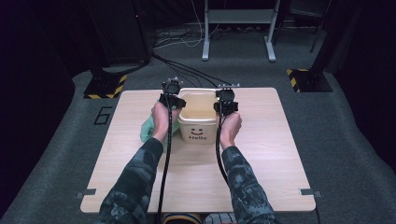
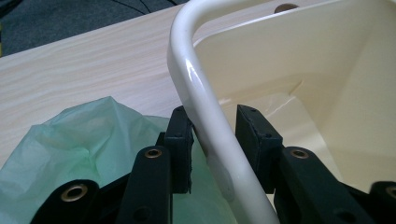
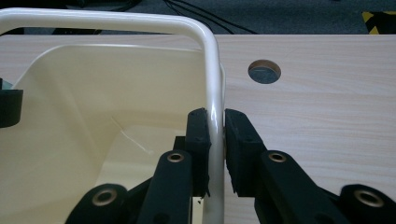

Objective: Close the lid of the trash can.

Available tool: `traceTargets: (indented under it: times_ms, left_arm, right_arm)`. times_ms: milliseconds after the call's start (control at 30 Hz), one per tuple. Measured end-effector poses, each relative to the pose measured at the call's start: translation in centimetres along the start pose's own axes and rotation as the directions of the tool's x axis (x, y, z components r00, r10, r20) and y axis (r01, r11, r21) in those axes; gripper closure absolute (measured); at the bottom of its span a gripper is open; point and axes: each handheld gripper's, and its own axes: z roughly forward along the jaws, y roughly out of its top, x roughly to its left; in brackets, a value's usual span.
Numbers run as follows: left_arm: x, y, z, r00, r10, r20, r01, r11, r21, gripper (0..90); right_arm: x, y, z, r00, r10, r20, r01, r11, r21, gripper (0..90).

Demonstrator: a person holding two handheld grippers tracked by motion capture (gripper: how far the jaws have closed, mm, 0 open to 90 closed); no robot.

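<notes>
Cream plastic bin (image 1: 198, 122), rectangular, open-topped, standing upright near the far middle of the table; rounded glossy rim (image 2: 196, 84); front wall bears a smiley face and the word "Hello". Pale green plastic bag (image 2: 88, 140) lies crumpled against its left side.

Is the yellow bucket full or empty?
Empty: the bucket shows only its bare cream floor and walls inside.

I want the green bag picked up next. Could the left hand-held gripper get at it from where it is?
Probably yes: the green bag lies uncovered right beside the left hand-held gripper, which straddles the bin rim.
</notes>
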Motion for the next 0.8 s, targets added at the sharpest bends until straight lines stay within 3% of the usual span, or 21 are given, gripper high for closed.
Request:
traceTargets:
  times_ms: [367, 633, 800]
  left_arm:
    - [0.4, 0.0, 1.2, 0.9997, 0.012, 0.021, -0.013, 0.9993, 0.036, 69.1]
    - [0.0, 0.2, 1.6, 0.9992, 0.034, 0.019, -0.035, 0.9985, 0.042, 69.9]
    - [0.3, 0.3, 1.6, 0.9994, 0.031, 0.019, -0.031, 0.9989, 0.035, 70.7]
  right_arm:
    - [0.1, 0.1, -0.2, 0.9987, -0.05, 0.007, 0.05, 0.998, 0.022, 77.1]
    - [-0.4, -0.4, -0.2, 0.9997, -0.02, -0.011, 0.021, 0.999, 0.046, 74.9]
    - [-0.3, -0.5, 0.0, 0.9996, -0.026, -0.012, 0.027, 0.999, 0.047, 75.7]
